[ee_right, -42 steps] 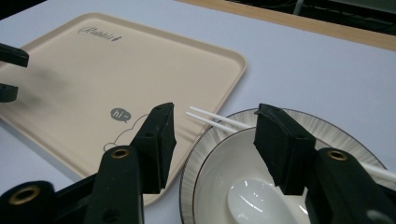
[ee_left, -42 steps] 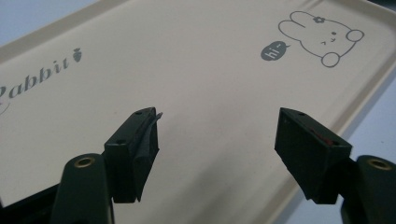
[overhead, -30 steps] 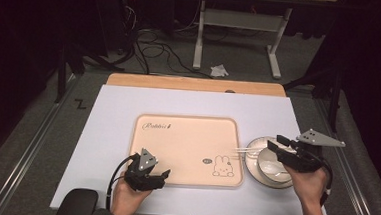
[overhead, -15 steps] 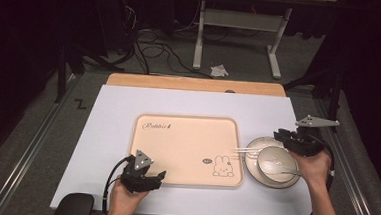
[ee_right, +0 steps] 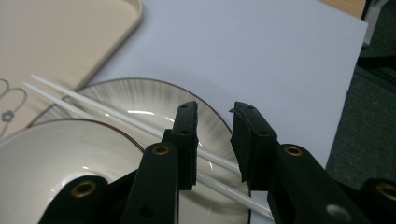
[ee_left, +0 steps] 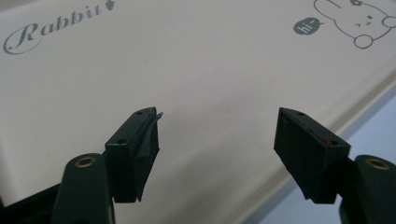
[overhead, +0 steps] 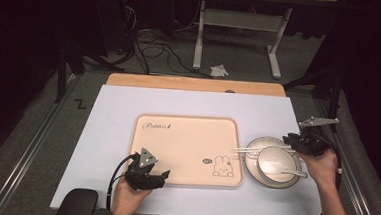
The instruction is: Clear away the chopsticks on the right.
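Right gripper view: my right gripper (ee_right: 214,140) narrow, jaws straddling chopsticks (ee_right: 116,119) on plate (ee_right: 154,95), unpinched; left gripper (ee_left: 217,149) wide over tray (ee_left: 187,70).

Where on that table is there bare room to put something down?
Most of the tray is bare, from its "Rabbit" lettering to the rabbit drawing. The white mat is free behind the tray and along its left side. It is crowded at the right, where plate, bowl, chopsticks and right claw meet.

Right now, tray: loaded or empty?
Empty. The beige tray shows bare surface with its rabbit print; the plate, bowl, spoon and chopsticks sit right of it on the table, chopstick tips reaching over its edge.
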`<state>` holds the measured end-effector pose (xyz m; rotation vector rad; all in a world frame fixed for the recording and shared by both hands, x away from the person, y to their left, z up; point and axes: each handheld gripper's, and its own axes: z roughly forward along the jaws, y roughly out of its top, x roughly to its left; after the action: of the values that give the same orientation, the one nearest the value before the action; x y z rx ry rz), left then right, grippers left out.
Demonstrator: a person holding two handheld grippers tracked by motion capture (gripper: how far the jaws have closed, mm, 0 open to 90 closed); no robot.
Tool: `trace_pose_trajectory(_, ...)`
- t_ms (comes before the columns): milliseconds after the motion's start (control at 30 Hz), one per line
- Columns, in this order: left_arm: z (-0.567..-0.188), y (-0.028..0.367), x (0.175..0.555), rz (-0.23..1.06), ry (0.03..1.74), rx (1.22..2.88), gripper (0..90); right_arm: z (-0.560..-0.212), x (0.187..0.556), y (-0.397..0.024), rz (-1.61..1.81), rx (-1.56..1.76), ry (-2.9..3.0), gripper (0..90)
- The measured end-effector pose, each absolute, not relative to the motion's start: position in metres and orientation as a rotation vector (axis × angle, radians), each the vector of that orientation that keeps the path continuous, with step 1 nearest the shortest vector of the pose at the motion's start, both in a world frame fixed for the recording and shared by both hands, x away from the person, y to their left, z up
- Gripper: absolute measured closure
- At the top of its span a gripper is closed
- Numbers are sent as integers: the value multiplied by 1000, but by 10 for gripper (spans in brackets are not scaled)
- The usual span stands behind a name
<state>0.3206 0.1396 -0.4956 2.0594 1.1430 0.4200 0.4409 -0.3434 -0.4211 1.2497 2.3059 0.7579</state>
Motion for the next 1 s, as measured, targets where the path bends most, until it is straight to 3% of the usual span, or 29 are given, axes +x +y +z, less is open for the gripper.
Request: trace_pose_trajectory(1000,-497,134,324,390,1125,2060,301,-443,458,-347,532,1230,2433,589)
